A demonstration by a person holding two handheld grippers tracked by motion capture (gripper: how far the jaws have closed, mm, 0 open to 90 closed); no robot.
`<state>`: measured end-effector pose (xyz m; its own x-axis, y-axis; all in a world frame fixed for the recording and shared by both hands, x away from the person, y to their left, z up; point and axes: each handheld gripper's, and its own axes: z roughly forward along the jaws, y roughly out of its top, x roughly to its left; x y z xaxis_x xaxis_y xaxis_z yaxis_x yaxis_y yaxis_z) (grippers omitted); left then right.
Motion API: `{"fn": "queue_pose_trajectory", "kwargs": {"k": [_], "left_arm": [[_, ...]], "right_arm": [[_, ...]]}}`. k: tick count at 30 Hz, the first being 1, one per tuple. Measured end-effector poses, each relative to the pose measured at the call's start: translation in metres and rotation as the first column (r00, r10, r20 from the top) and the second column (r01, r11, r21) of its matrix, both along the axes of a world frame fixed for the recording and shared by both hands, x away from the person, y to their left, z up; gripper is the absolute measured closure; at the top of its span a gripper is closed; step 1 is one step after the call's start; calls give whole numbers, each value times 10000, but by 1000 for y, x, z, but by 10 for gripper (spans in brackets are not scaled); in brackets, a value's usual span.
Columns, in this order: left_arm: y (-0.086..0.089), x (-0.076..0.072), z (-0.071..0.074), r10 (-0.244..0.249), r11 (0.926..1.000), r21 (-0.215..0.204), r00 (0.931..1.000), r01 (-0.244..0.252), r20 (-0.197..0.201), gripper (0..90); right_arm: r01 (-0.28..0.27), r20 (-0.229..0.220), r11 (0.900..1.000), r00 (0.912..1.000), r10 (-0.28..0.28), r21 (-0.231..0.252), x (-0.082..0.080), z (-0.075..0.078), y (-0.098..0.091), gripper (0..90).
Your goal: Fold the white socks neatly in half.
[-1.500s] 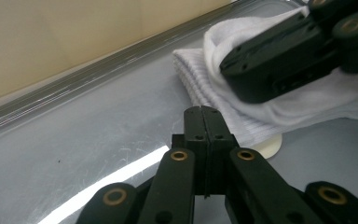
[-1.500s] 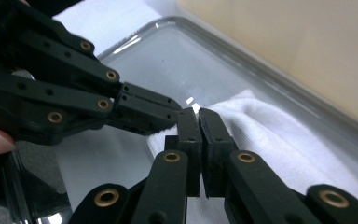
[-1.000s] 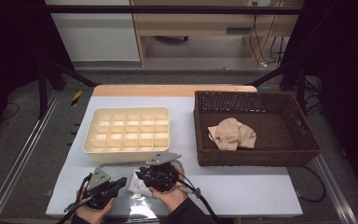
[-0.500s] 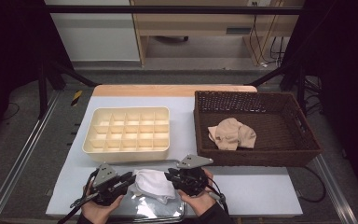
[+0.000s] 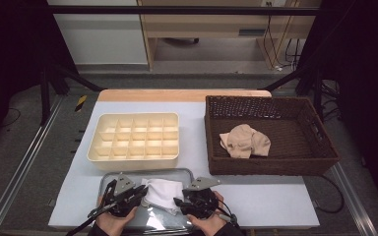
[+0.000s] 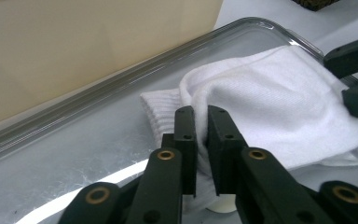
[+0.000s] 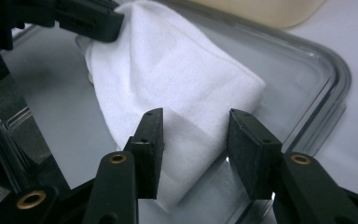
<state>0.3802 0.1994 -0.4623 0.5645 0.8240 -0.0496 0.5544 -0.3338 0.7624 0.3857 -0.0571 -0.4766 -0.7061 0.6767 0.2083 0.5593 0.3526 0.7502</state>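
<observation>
A white sock (image 5: 161, 192) lies folded in a clear glass tray (image 5: 128, 175) at the near edge of the table (image 5: 275, 201). It is a soft knit, bunched into a rounded hump, with its ribbed cuff (image 6: 156, 112) lying flat on the tray floor at the left end. Its fabric looks clean and unmarked.

The left gripper (image 6: 201, 135) is at the sock's left end, its jaws nearly closed and pinching a fold of the sock; they have just been closing. The right gripper (image 7: 193, 149) is at the sock's right end, its jaws parted with a corner of the sock between them, the pads not pressing it; they have just been opening.

Just beyond the tray sits a cream divider box (image 5: 134, 138) with rows of small compartments. To the right stands a dark wicker basket (image 5: 320, 147) with a beige cloth (image 5: 243, 141) in it.
</observation>
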Motion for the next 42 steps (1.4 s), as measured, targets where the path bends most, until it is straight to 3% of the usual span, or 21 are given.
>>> {"fn": "queue_pose_trajectory", "kwargs": {"k": [3,8,13,16,18,21,25,28,33,38,40,42], "left_arm": [[1,0,1,0,9998,-186,9999,3,131,852],[6,-1,7,8,9991,-413,9996,4,298,856],[10,0,6,-83,9994,-337,9998,90,204,855],[10,2,5,-30,9998,-191,9999,32,137,853],[11,3,3,27,10000,83,9999,-28,170,848],[14,5,2,139,9997,181,9996,-143,254,812],[17,4,2,273,9994,179,9988,-281,408,716],[19,6,-1,248,9995,200,9992,-254,312,679],[22,8,-6,16,10000,-91,10000,-16,-31,685],[25,8,-8,-113,9985,-532,9995,96,-309,720],[24,7,-8,-147,9984,-546,9994,131,-298,754],[23,5,-7,-169,9987,-495,9996,156,-245,783]], "right_arm": [[53,-22,9999,10000,-53,95,-1,-4,1,614],[20,59,10000,10000,-20,-74,-4,-4,2,823],[144,264,9999,9995,-144,14,0,5,-3,859],[311,221,9994,9993,-315,179,4,10,-6,854],[190,101,9998,9998,-190,-18,6,8,-3,833],[236,61,9996,9997,-236,-146,7,3,1,695],[453,213,9984,9987,-460,352,5,10,-8,600],[502,64,9976,9987,-506,483,4,6,-9,568],[327,-114,9993,9994,-324,195,3,-3,-2,580],[65,-197,9994,9998,-59,330,0,-9,1,754],[-12,-376,9992,9993,27,395,1,-8,1,841],[-85,-424,9989,9990,104,458,2,-6,-1,860]]}}
